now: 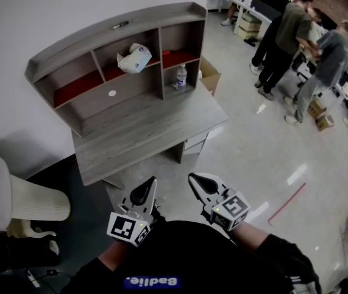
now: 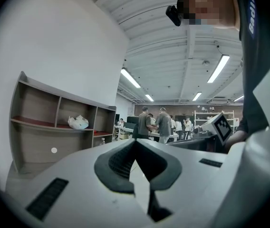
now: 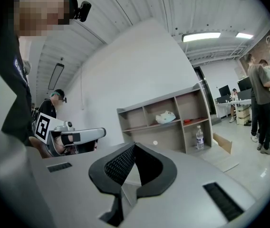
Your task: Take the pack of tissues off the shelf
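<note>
The pack of tissues (image 1: 133,59), white and crumpled, lies in the middle upper compartment of the grey shelf unit (image 1: 94,38) on top of a desk (image 1: 143,130). It also shows as the white pack (image 2: 78,122) in the left gripper view and the pack (image 3: 165,118) in the right gripper view. My left gripper (image 1: 144,192) and right gripper (image 1: 203,182) are held close to my body, well short of the desk. Both are shut with nothing between the jaws. The left gripper's tip (image 2: 135,144) and the right gripper's tip (image 3: 134,148) point toward the shelf.
A water bottle (image 1: 181,76) stands in the right lower compartment. A cardboard box (image 1: 209,75) sits on the floor beside the desk. Several people (image 1: 290,35) stand at the back right. A white rounded stool (image 1: 15,195) is at my left. Red tape (image 1: 286,204) marks the floor.
</note>
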Demonstrator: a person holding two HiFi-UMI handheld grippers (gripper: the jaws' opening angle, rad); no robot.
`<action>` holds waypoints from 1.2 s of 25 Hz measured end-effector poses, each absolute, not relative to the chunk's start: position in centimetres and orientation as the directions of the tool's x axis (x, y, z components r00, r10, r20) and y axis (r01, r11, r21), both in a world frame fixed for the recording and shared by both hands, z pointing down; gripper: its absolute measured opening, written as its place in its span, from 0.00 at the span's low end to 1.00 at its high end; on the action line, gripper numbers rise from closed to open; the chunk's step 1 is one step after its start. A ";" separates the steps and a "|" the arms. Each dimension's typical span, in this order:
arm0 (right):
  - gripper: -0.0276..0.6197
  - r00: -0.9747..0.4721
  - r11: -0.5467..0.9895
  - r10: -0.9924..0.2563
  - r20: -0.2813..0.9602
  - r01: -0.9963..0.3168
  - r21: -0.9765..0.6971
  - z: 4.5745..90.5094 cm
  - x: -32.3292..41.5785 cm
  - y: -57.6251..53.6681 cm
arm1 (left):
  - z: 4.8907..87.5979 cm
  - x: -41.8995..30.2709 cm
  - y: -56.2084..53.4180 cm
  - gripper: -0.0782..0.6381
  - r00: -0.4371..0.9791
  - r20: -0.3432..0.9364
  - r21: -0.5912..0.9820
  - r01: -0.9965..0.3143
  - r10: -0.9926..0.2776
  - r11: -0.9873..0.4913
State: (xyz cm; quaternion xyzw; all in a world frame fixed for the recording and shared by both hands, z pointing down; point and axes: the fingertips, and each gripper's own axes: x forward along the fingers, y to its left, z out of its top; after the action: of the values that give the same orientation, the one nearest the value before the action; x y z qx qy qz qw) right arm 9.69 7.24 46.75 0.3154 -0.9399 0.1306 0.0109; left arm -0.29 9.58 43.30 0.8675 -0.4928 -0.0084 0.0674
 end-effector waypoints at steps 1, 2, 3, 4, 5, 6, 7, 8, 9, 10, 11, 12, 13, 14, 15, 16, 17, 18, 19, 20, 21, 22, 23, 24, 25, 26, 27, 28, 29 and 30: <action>0.09 -0.797 0.763 -0.594 0.106 -0.600 -0.238 46.7 9.2 6.5 | 43.2 -0.9 8.7 0.11 0.516 0.056 0.125 -0.853 -0.855 -0.506; 0.09 -0.794 0.761 -0.598 0.109 -0.605 -0.235 46.7 8.6 5.7 | 43.2 -1.5 7.7 0.11 0.518 0.058 0.122 -0.852 -0.853 -0.509; 0.09 -0.792 0.759 -0.601 0.111 -0.609 -0.231 46.6 8.1 4.9 | 43.1 -2.1 6.6 0.11 0.523 0.059 0.119 -0.850 -0.851 -0.514; 0.09 -0.788 0.757 -0.605 0.113 -0.613 -0.227 46.6 7.6 4.1 | 43.2 -2.7 5.6 0.11 0.528 0.061 0.118 -0.846 -0.847 -0.519; 0.09 -0.784 0.752 -0.610 0.117 -0.619 -0.226 46.6 7.1 3.3 | 43.2 -3.2 4.7 0.11 0.534 0.064 0.118 -0.843 -0.843 -0.525; 0.09 -0.777 0.745 -0.617 0.122 -0.627 -0.227 46.6 6.7 2.5 | 43.4 -3.7 3.8 0.11 0.541 0.069 0.119 -0.839 -0.838 -0.531; 0.09 -0.770 0.736 -0.626 0.127 -0.637 -0.229 46.6 6.4 1.7 | 43.5 -4.1 2.9 0.11 0.547 0.077 0.120 -0.835 -0.834 -0.537; 0.09 -0.762 0.728 -0.633 0.133 -0.645 -0.230 46.6 6.0 1.0 | 43.5 -4.5 2.0 0.11 0.553 0.084 0.120 -0.831 -0.829 -0.543; 0.09 -0.757 0.722 -0.638 0.140 -0.652 -0.231 46.5 5.6 0.4 | 43.5 -5.0 1.2 0.11 0.558 0.089 0.120 -0.828 -0.825 -0.548; 0.09 -0.754 0.719 -0.640 0.147 -0.656 -0.231 46.5 5.1 -0.2 | 43.5 -5.5 0.4 0.11 0.563 0.093 0.118 -0.825 -0.821 -0.552; 0.09 -0.752 0.717 -0.641 0.153 -0.658 -0.230 46.5 4.6 -0.7 | 43.4 -6.0 -0.4 0.11 0.567 0.095 0.116 -0.823 -0.818 -0.556; 0.09 -0.749 0.714 -0.644 0.158 -0.662 -0.228 46.5 4.1 -1.2 | 43.4 -6.5 -1.2 0.11 0.572 0.096 0.117 -0.819 -0.815 -0.561; 0.09 -0.743 0.708 -0.649 0.163 -0.668 -0.227 46.5 3.7 -1.7 | 43.5 -7.0 -1.8 0.11 0.577 0.097 0.121 -0.815 -0.811 -0.566; 0.09 -0.737 0.702 -0.656 0.166 -0.676 -0.226 46.5 3.4 -2.2 | 43.5 -7.4 -2.4 0.11 0.583 0.098 0.127 -0.811 -0.806 -0.571; 0.09 -0.730 0.695 -0.662 0.168 -0.682 -0.225 46.5 3.0 -2.7 | 43.6 -7.7 -2.9 0.11 0.589 0.099 0.133 -0.807 -0.802 -0.576; 0.09 -0.725 0.690 -0.668 0.168 -0.688 -0.224 46.4 2.6 -3.3 | 43.6 -8.1 -3.4 0.11 0.595 0.098 0.138 -0.802 -0.798 -0.581; 0.09 -0.721 0.688 -0.672 0.169 -0.692 -0.220 46.3 2.2 -3.8 | 43.6 -8.4 -3.9 0.11 0.602 0.096 0.140 -0.797 -0.793 -0.588; 0.09 -0.719 0.687 -0.674 0.169 -0.694 -0.214 46.2 1.7 -4.3 | 43.6 -8.7 -4.4 0.11 0.610 0.095 0.140 -0.791 -0.787 -0.596; 0.09 -0.717 0.686 -0.676 0.171 -0.697 -0.209 46.2 1.2 -4.8 | 43.6 -9.0 -4.8 0.11 0.617 0.093 0.138 -0.785 -0.782 -0.603; 0.09 -0.714 0.685 -0.678 0.174 -0.700 -0.205 46.1 0.7 -5.3 | 43.7 -9.4 -5.3 0.11 0.623 0.093 0.135 -0.780 -0.776 -0.611; 0.09 -0.711 0.682 -0.680 0.178 -0.703 -0.200 46.0 0.2 -5.7 | 43.9 -9.8 -5.7 0.11 0.630 0.093 0.133 -0.776 -0.771 -0.617; 0.09 -0.707 0.680 -0.683 0.183 -0.707 -0.195 45.9 -0.2 -6.2 | 44.0 -10.3 -6.2 0.11 0.635 0.094 0.132 -0.771 -0.767 -0.622; 0.09 -0.704 0.679 -0.685 0.187 -0.710 -0.188 45.8 -0.6 -6.7 | 44.1 -10.8 -6.7 0.11 0.639 0.095 0.135 -0.768 -0.764 -0.626; 0.09 -0.701 0.677 -0.687 0.191 -0.713 -0.181 45.8 -1.1 -7.1 | 44.2 -11.2 -7.1 0.11 0.642 0.095 0.138 -0.766 -0.761 -0.628; 0.09 -0.698 0.675 -0.690 0.193 -0.716 -0.176 45.8 -1.4 -7.5 | 44.2 -11.7 -7.6 0.11 0.645 0.094 0.142 -0.763 -0.758 -0.631; 0.09 -0.693 0.671 -0.694 0.196 -0.721 -0.173 45.8 -1.7 -7.8 | 44.2 -12.0 -8.0 0.11 0.650 0.092 0.146 -0.759 -0.755 -0.635; 0.09 -0.686 0.665 -0.700 0.198 -0.727 -0.171 45.7 -2.0 -8.1 | 44.2 -12.3 -8.4 0.11 0.655 0.089 0.148 -0.753 -0.750 -0.641; 0.09 -0.680 0.659 -0.705 0.199 -0.733 -0.171 45.7 -2.2 -8.5 | 44.0 -12.5 -8.8 0.11 0.661 0.084 0.148 -0.748 -0.745 -0.647; 0.09 -0.675 0.653 -0.710 0.199 -0.738 -0.172 45.6 -2.5 -8.9 | 43.9 -12.7 -9.3 0.11 0.667 0.080 0.144 -0.743 -0.740 -0.654; 0.09 -0.672 0.649 -0.714 0.199 -0.741 -0.173 45.6 -2.7 -9.3 | 43.8 -12.8 -9.7 0.11 0.672 0.076 0.139 -0.739 -0.737 -0.660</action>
State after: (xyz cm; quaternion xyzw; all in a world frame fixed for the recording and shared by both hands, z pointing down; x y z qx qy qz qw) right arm -2.67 -9.33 45.56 0.4013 -0.9063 0.1202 0.0564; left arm -12.80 -9.75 43.76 0.9109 -0.4049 0.0067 0.0790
